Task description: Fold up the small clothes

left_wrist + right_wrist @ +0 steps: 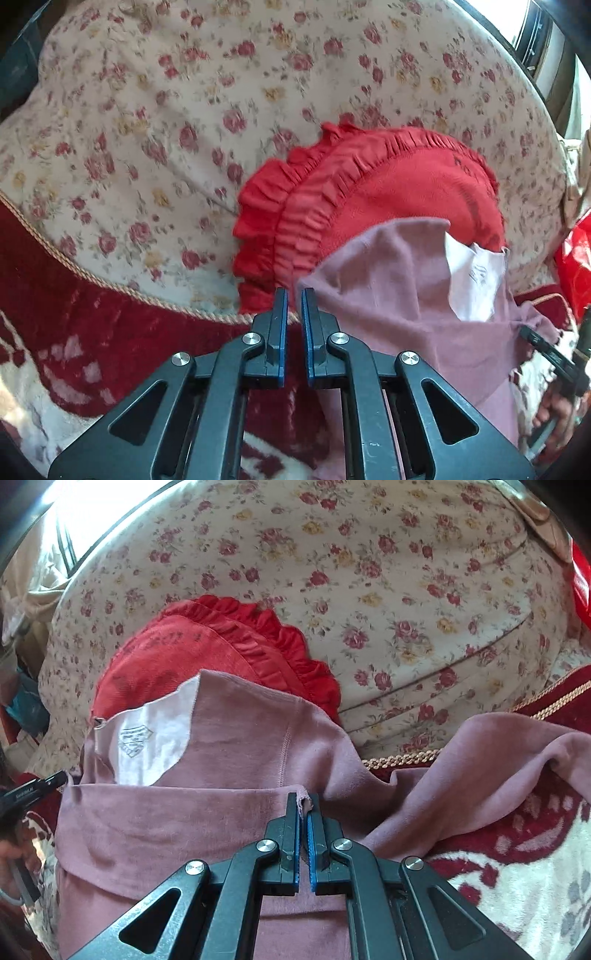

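A dusty pink garment [221, 738] lies draped over a red frilled cloth item [221, 638], showing a white inner patch [147, 738] with a printed mark. My right gripper [303, 797] is shut on a folded edge of the pink garment, and a bit of cloth sticks up between its pads. In the left wrist view my left gripper [294, 295] has its jaws close together at the left corner of the pink garment [388, 295]. No cloth shows in the narrow gap between its pads. The right gripper [532, 338] pinches the garment's far corner.
A floral sheet [147, 110] covers the bed behind the clothes, edged with gold cord. A dark red and white patterned blanket [517, 849] lies in front. A hand [554, 413] holds the right gripper's handle. A shiny red object [576, 258] sits at the right edge.
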Demonstrator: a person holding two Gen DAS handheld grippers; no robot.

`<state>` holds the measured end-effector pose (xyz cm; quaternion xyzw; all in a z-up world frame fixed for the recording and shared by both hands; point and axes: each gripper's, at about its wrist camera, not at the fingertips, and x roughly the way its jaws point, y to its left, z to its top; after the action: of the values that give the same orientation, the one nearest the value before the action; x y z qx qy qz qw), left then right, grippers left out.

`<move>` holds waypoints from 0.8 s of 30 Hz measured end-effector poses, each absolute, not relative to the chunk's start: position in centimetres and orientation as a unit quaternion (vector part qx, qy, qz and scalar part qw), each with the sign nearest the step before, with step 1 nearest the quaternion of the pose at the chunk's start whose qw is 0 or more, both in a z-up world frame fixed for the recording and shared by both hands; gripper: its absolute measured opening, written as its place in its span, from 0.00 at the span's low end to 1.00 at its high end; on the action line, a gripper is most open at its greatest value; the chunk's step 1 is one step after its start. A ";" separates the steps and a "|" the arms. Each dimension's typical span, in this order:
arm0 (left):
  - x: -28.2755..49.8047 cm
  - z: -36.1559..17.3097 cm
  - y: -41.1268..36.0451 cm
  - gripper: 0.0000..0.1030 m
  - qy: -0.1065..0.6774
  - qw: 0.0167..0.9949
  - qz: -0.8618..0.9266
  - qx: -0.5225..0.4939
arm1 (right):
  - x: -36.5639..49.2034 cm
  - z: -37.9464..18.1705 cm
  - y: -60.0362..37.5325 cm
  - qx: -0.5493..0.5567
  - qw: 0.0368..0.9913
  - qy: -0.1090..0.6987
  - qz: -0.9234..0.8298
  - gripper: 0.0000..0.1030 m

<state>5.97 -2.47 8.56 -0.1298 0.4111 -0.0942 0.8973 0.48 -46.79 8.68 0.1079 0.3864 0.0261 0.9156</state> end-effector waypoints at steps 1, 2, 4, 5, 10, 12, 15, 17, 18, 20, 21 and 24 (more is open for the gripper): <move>5.7 8.5 -2.5 0.06 0.412 0.896 -0.099 -0.134 | 0.6 8.5 -46.9 0.106 0.914 0.390 0.019 0.03; 5.5 8.5 -2.6 0.09 0.413 0.895 -0.103 -0.137 | 0.8 8.2 -47.0 0.101 0.912 0.397 0.012 0.03; 5.0 8.7 -3.0 0.25 0.423 0.888 -0.111 -0.145 | 1.6 7.1 -47.1 0.086 0.905 0.417 0.002 0.03; 4.7 8.9 -3.3 0.45 0.427 0.884 -0.116 -0.150 | 1.7 6.8 -47.2 0.083 0.903 0.422 -0.003 0.03; 3.0 9.6 -4.3 0.75 0.412 0.882 -0.141 -0.182 | -0.3 7.9 -47.4 0.096 0.910 0.402 -0.007 0.04; 3.4 9.2 -5.0 0.75 0.423 0.879 -0.135 -0.174 | -1.1 8.2 -46.5 0.105 0.911 0.398 0.025 0.04; 4.7 7.6 -5.9 0.73 0.439 0.875 -0.126 -0.162 | -1.8 8.0 -44.5 0.101 0.906 0.405 0.067 0.04; 5.4 6.9 -6.2 0.34 0.443 0.873 -0.135 -0.156 | -2.2 7.7 -42.9 0.094 0.903 0.409 0.097 0.04; 5.6 6.8 -6.3 0.33 0.443 0.873 -0.140 -0.150 | -2.2 7.4 -42.0 0.089 0.899 0.412 0.117 0.04; 5.7 7.2 -6.4 0.16 0.433 0.878 -0.154 -0.135 | -2.1 6.8 -39.5 0.076 0.890 0.418 0.164 0.04; 5.7 7.5 -6.5 0.12 0.427 0.882 -0.158 -0.121 | -2.1 6.7 -38.7 0.071 0.888 0.418 0.179 0.04; 6.1 7.8 -5.3 0.07 0.422 0.886 -0.154 -0.115 | -1.9 6.0 -33.7 0.049 0.871 0.421 0.248 0.04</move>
<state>6.12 -5.32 7.84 -0.1151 0.4217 -0.1544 0.8860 -1.90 -33.71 6.03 0.0489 0.4213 0.2483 0.8709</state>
